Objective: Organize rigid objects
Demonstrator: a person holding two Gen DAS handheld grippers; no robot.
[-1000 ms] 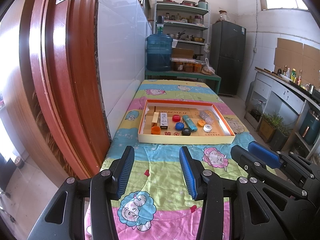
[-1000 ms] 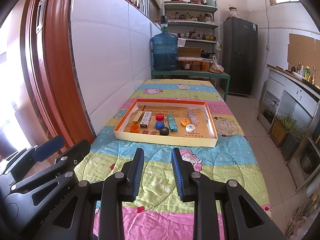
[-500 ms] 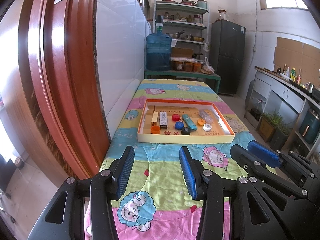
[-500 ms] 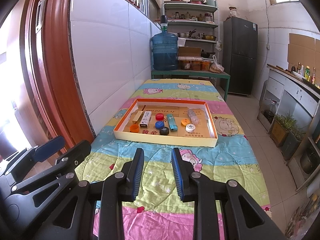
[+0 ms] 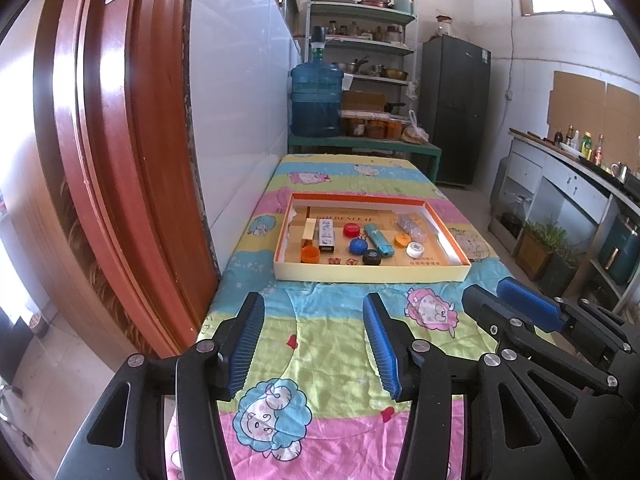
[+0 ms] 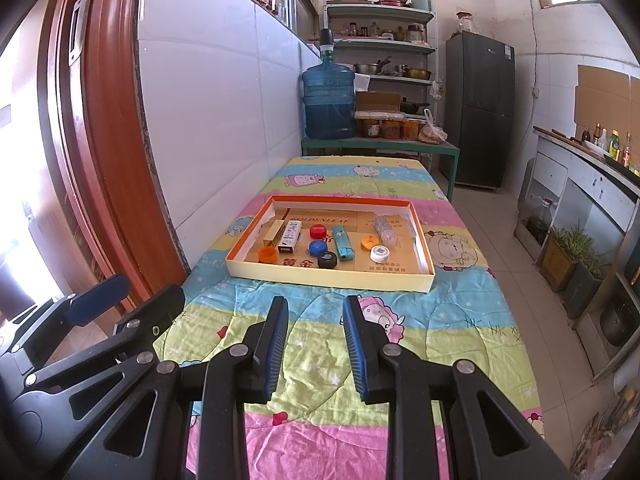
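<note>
A shallow cardboard tray [image 5: 372, 272] with an orange inner rim lies mid-table, also in the right wrist view [image 6: 328, 278]. Inside it are several bottle caps, among them an orange cap [image 5: 310, 255], a blue cap [image 5: 357, 246] and a black cap [image 5: 372, 257], plus a teal lighter [image 5: 378, 240], a small white box [image 5: 326, 234] and a clear bottle [image 5: 412, 226]. My left gripper [image 5: 314, 308] hovers over the quilt short of the tray, its jaws opening with nothing between them. Beside it, my right gripper [image 6: 315, 308] shows a narrow gap, also with nothing in it.
A cartoon-print quilt [image 5: 320, 360] covers the long table. A red-brown door frame [image 5: 120, 160] and a white tiled wall run along the left. A blue water jug [image 5: 316, 100], shelves and a dark fridge [image 5: 456, 108] stand beyond. Counter and potted plants [image 5: 540, 240] line the right.
The left gripper's jaws stand slightly wider apart than before. Neither hand has shifted, and the tray's contents are unchanged.
</note>
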